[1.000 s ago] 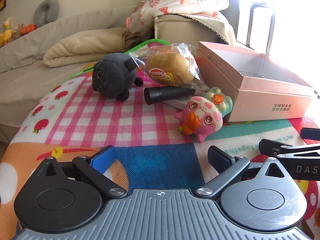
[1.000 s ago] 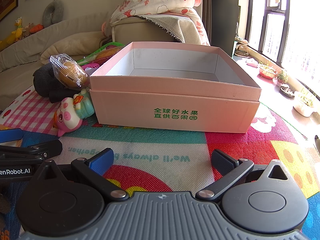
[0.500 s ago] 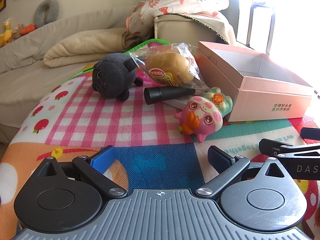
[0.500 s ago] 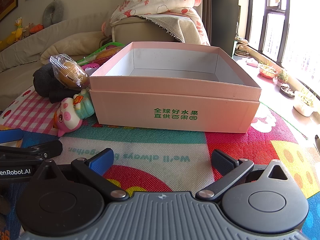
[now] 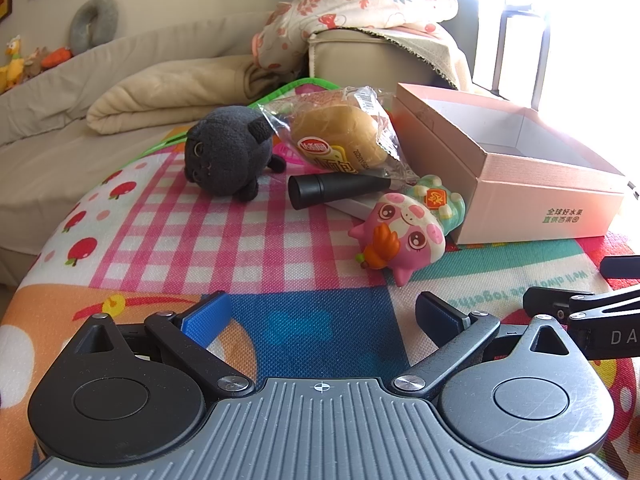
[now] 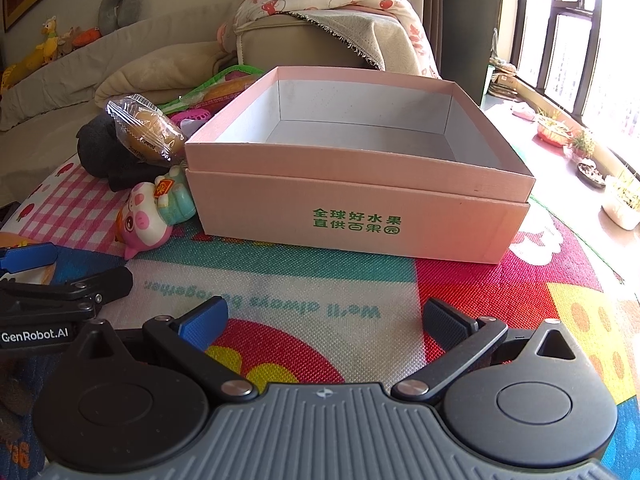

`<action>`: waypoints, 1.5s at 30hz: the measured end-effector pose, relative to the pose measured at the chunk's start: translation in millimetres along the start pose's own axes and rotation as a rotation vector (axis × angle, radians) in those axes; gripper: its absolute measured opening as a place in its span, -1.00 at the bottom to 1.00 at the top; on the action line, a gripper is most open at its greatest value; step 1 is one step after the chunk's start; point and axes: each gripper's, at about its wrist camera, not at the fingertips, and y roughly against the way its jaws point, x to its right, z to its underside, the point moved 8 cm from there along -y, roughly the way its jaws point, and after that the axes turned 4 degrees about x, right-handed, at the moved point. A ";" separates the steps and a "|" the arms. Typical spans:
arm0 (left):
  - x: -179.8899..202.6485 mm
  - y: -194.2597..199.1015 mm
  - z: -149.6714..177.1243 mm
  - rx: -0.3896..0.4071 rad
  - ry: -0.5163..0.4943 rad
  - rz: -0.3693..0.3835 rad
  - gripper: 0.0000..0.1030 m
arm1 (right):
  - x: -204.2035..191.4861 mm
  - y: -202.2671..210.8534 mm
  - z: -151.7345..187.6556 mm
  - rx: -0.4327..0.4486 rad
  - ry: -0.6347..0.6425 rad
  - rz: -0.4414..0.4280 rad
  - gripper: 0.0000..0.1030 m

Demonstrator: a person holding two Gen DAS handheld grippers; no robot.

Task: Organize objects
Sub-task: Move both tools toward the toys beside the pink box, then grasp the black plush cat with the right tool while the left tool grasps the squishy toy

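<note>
Nothing is packed yet, so this reads as the opening step: the pink box (image 6: 356, 200) sits empty on the mat-covered desk (image 5: 256, 240), and the loose things lie in a cluster just to its left. The left gripper (image 5: 320, 316) hovers low over the near part of the mat with its jaws wide and nothing between them. The right gripper (image 6: 324, 320) faces the box front, jaws equally wide and empty.

The pink pig toy (image 5: 404, 236) is nearest, touching the box's left wall. Beyond it lie a black cylinder (image 5: 332, 190), a wrapped bun (image 5: 340, 140) and a grey plush cat (image 5: 228, 152). What the cylinder is, I cannot tell from here.

The likely next move is for the left gripper to advance toward the pig toy, straddle its rounded body, close firmly and lift it over the box rim.
</note>
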 end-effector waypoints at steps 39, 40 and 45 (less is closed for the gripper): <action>57.0 -29.8 -29.0 0.068 -0.280 0.170 0.16 | 57.8 49.3 -14.3 0.080 -0.091 0.039 1.00; 55.0 -29.6 -28.9 0.065 -0.278 0.169 0.06 | 52.9 49.5 -11.5 0.078 -0.080 0.034 1.00; 22.5 0.4 -22.0 0.066 -0.160 0.210 -0.05 | 26.6 52.0 -20.2 0.085 -0.032 0.004 1.00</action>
